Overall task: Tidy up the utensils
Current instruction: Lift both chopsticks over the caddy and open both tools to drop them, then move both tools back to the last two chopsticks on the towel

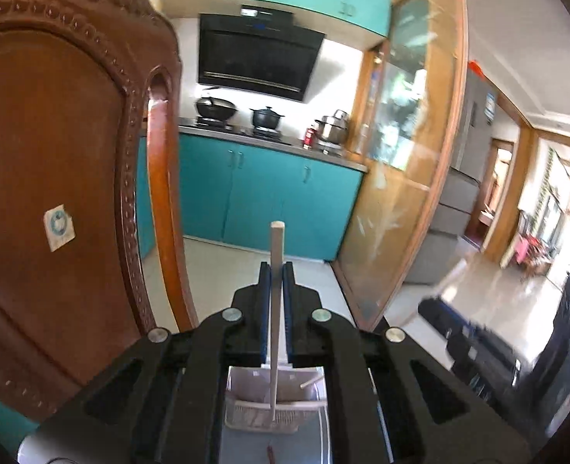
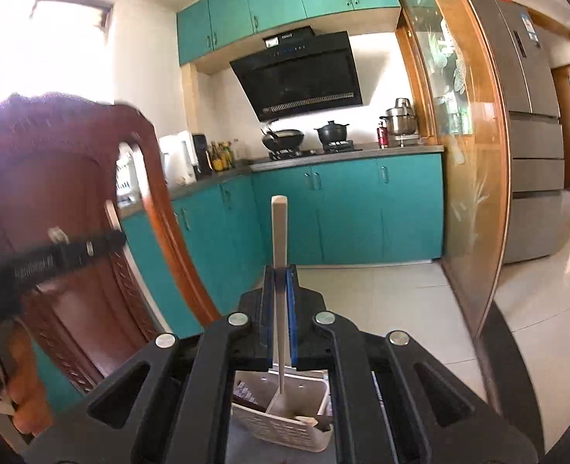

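Observation:
My left gripper [image 1: 276, 270] is shut on a pale wooden utensil handle [image 1: 276, 243] that stands upright; its lower end hangs over a white slotted utensil basket [image 1: 261, 417] below. My right gripper [image 2: 280, 274] is shut on a cream flat-handled utensil [image 2: 279, 228], also upright, with its lower end inside the white utensil basket [image 2: 285, 425]. A light stick and a dark-handled utensil [image 2: 319, 423] lie in the basket. The left gripper [image 2: 103, 241] shows at the left of the right wrist view, held by a hand [image 2: 25, 398].
A carved brown wooden chair back [image 1: 60, 178] fills the left, close to both grippers [image 2: 72, 178]. Behind are teal cabinets [image 1: 269, 197], a stove with pots [image 1: 242, 116], a glass sliding door [image 2: 466, 178] and a grey fridge [image 2: 528, 135].

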